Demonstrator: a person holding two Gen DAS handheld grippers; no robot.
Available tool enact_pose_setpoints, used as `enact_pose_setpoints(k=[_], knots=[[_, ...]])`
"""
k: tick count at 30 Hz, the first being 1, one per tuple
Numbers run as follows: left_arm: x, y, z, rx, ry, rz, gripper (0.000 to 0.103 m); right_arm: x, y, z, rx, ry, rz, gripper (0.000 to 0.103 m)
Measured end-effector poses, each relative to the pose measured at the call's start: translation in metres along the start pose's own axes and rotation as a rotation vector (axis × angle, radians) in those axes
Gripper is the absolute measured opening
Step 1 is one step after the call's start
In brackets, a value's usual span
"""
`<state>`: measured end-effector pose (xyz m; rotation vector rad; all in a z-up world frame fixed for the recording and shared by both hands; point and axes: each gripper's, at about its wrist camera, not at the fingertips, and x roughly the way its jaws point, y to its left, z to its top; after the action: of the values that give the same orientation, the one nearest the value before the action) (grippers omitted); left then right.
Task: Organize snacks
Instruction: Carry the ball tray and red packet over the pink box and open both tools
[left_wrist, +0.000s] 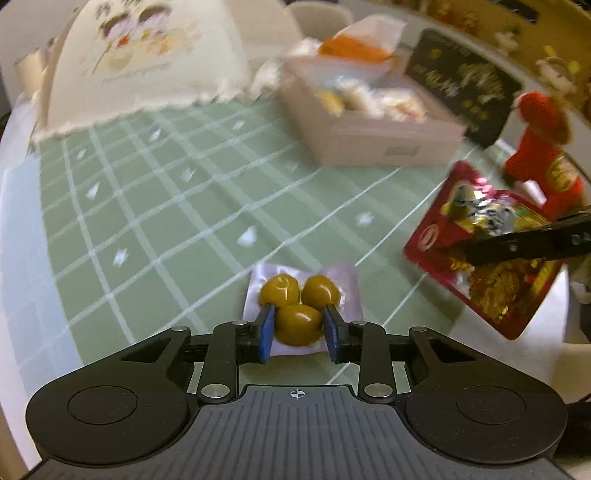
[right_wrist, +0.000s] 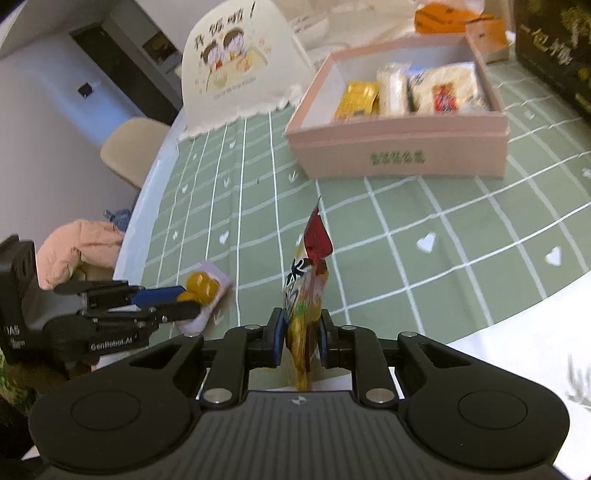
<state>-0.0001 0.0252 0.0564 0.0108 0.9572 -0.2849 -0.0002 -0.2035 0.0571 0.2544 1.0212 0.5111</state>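
My left tongs (left_wrist: 299, 326): pads squeezing the near olive in the clear olive packet (left_wrist: 301, 295).
My right tongs (right_wrist: 300, 338): clamped on the red snack pouch (right_wrist: 308, 284).
Pink box (right_wrist: 399, 153): far, holding wrapped snacks.

Left gripper (left_wrist: 299, 325): matte black, twin round discs, ribbed grey centre plate with white crosshair | blue pads (left_wrist: 266, 332) | silver screws at linkages | right gripper (right_wrist: 299, 338): same black build, blue pads | white "GenRobot.AI" lettering on left unit's side
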Motion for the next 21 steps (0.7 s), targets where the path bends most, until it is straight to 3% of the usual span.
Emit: enact_pose_setpoints(k=[4,10,12,14,15,17,21], knots=[[-0.02,-0.016,0.037,0.041,-0.109,-0.08,0.032,-0.029,-0.007,0.013,0.026,-0.075,0.013,0.017],[-0.044,-0.043,0.134,0.156,-0.338,-0.161,0.033,-0.082,-0.012,0.059,0.041,-0.231,0.02,0.017],[-0.042,-0.043,0.172,0.132,-0.394,-0.2,0.034,-0.095,-0.011,0.089,0.046,-0.303,0.002,0.017],[-0.033,-0.035,0.207,0.041,-0.419,-0.239,0.034,-0.096,-0.016,0.123,0.1,-0.385,-0.001,0.021],[-0.028,-0.03,0.221,-0.019,-0.442,-0.234,0.033,-0.088,-0.021,0.142,0.129,-0.392,-0.001,0.033],[-0.024,-0.026,0.239,-0.071,-0.473,-0.198,0.033,-0.067,-0.036,0.17,0.17,-0.329,0.011,0.043],[-0.027,-0.028,0.238,-0.054,-0.473,-0.203,0.033,-0.048,-0.048,0.169,0.184,-0.272,-0.077,0.043]])
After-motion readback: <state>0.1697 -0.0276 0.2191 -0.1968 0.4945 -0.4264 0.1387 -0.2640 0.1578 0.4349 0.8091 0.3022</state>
